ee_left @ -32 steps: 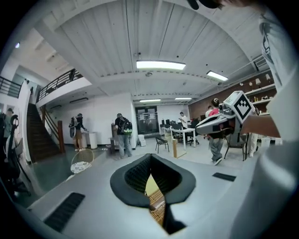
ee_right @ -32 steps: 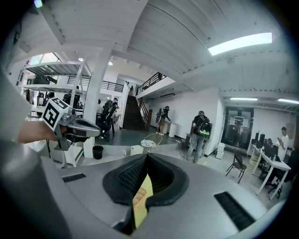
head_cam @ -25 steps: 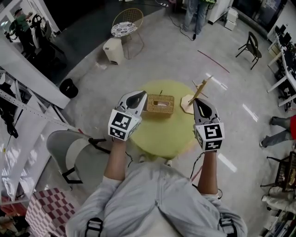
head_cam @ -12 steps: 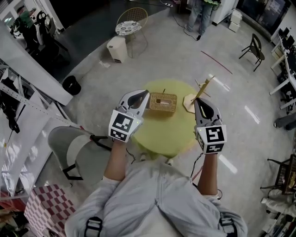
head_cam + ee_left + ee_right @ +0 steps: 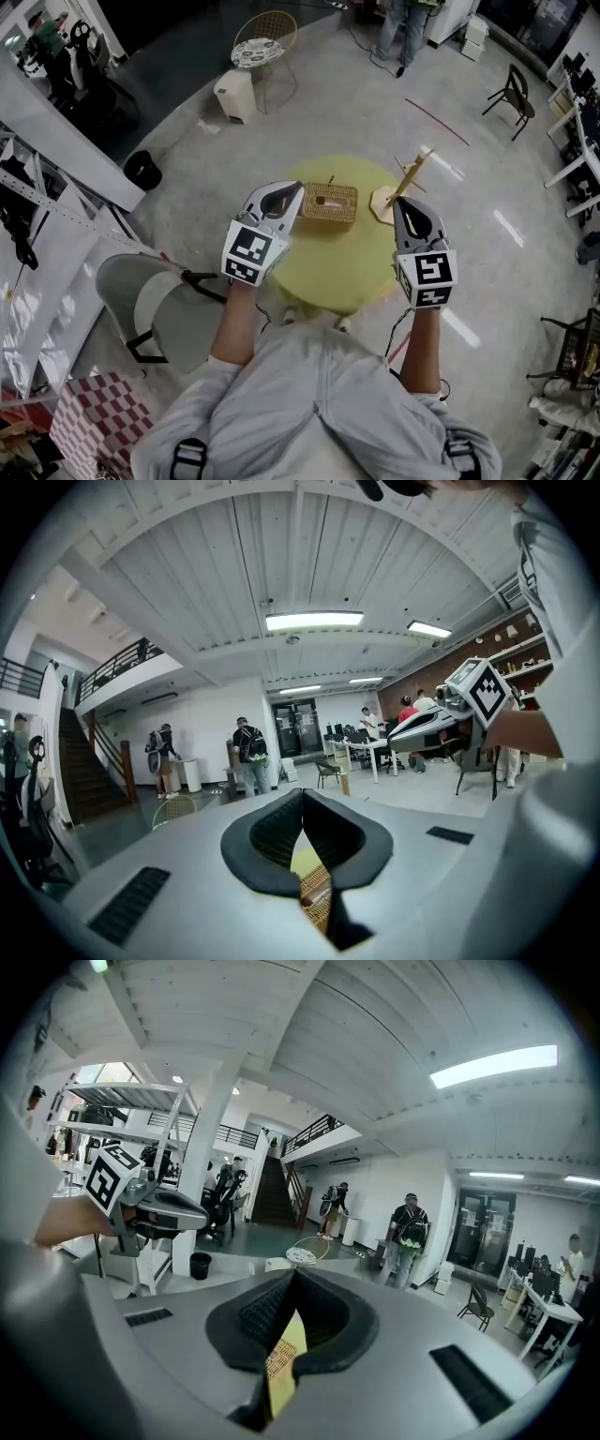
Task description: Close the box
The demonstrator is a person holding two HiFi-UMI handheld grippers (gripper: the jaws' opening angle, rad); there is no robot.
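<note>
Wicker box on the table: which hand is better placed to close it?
Probably left: the left tool hovers beside the box; the right tool sits farther off, by the wooden stand.

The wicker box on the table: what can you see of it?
The wicker box is low, rectangular, of tan woven cane, and sits flat on the far half of the round yellow table. A lighter rim frames a darker centre; lid state unclear. A thin dark pin stands at its back edge. The left gripper points in beside its left end, contact unclear.
</note>
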